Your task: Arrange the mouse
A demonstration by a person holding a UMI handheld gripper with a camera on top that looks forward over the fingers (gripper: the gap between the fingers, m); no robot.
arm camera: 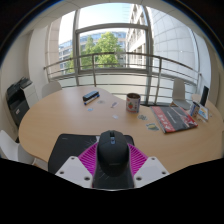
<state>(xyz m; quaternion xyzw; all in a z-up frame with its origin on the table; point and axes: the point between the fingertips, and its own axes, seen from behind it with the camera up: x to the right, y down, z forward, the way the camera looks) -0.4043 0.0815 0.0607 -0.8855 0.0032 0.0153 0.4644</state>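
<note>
A black computer mouse (112, 150) sits between my gripper's (112, 160) two fingers, with the magenta pads (90, 157) pressed against both of its sides. It is held just above a dark mouse mat (70, 149) at the near edge of the round wooden table (70, 115). The mouse's rear end is hidden behind the gripper body.
Beyond the fingers stand a mug (133, 102), a dark flat object (91, 97) and a magazine or booklet (173, 119) with small items to the right. A chair (18, 100) stands at the left, a large window with a railing behind.
</note>
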